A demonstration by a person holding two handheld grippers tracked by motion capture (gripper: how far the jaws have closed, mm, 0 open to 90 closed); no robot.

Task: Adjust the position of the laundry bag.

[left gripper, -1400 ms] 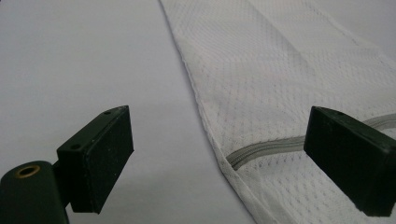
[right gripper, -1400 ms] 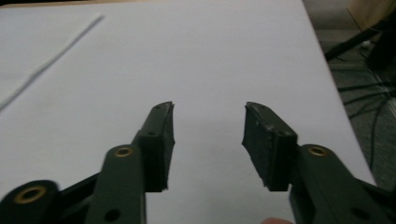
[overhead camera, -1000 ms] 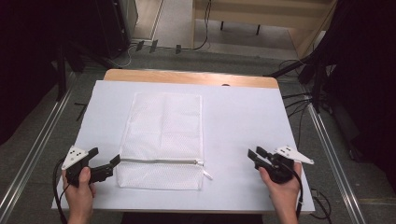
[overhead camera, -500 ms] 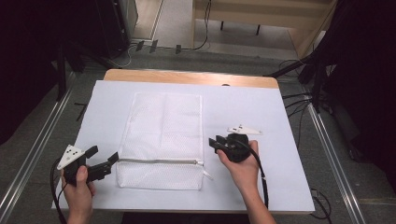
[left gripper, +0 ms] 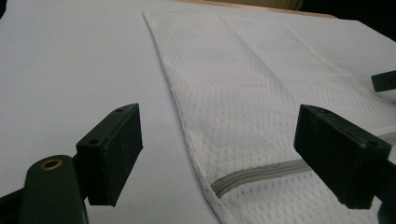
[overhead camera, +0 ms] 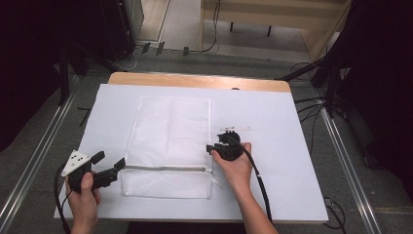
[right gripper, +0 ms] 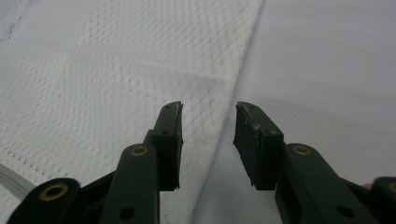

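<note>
- A white mesh laundry bag [overhead camera: 171,146] lies flat on a counter [overhead camera: 292,126] covered in white, its long side running away from the person.
- A grey zipper [overhead camera: 165,168] crosses the bag near the end closest to the person, with a small white pull tab at its right end.
- The left gripper [overhead camera: 104,170], held in the person's left hand [overhead camera: 84,197], rests low at the bag's near left corner, level with the zipper's left end. Its jaws stand spread wide, one over bare counter and one over the mesh, pinching nothing.
- The right gripper [overhead camera: 210,148], held in the person's right hand [overhead camera: 234,165], sits at the bag's right edge, just above the zipper line. Its jaws are partly spread and straddle that edge; the pads do not press the mesh.
- A black cable [overhead camera: 258,180] trails from the right gripper toward the person.
</note>
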